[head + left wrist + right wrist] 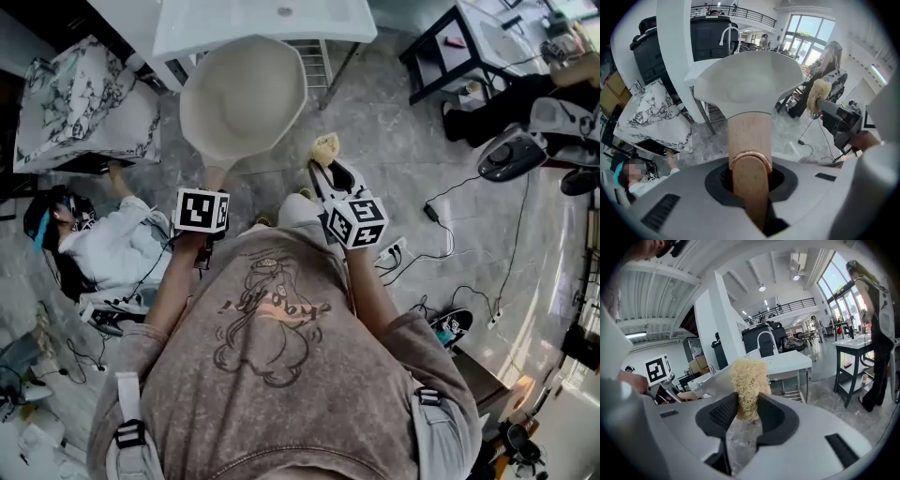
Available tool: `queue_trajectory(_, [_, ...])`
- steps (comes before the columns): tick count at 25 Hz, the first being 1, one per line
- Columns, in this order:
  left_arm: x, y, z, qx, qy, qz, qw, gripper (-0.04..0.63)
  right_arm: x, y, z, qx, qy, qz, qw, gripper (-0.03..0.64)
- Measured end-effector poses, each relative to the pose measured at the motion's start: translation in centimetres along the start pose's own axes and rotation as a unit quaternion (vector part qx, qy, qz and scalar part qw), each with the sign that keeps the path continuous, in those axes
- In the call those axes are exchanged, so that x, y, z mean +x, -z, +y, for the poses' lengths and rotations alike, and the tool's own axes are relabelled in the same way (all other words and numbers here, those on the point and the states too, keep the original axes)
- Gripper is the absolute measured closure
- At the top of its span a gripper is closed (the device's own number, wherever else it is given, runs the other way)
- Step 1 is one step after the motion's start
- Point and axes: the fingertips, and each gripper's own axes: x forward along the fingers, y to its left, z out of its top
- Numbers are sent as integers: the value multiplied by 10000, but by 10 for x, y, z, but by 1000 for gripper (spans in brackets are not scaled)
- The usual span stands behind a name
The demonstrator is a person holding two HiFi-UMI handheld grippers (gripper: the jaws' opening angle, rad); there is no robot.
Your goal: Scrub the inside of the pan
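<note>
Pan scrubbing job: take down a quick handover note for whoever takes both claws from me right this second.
Left claw: shut on the wooden handle of the pan, holding it in the air in front of the white sink counter.
Right claw: shut on the yellow scrubber, which sticks out past the claw tips.
Position: the scrubber sits just off the pan's right rim, not touching it.
Done: both things are gripped. The inside looks pale and bare; whether any scrubbing has happened cannot be told.
Left: bring the scrubber into the pan and scrub the inside.
</note>
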Motion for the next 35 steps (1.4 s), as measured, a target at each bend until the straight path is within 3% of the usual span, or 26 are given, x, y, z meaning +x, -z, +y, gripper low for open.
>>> queue_trajectory(10, [22,-38,15,23,53,-44,10000,531,39,-27,-45,-52,273,-137,9995,472])
queue_trajectory(23, [66,-174,29,143,128,-69,9998,528,124,-102,-132,-206,339,-199,9990,472])
queue_trajectory(35, [97,-291,27,359,92,224,9991,526,187,-179,-217,-264,219,-113,9994,472])
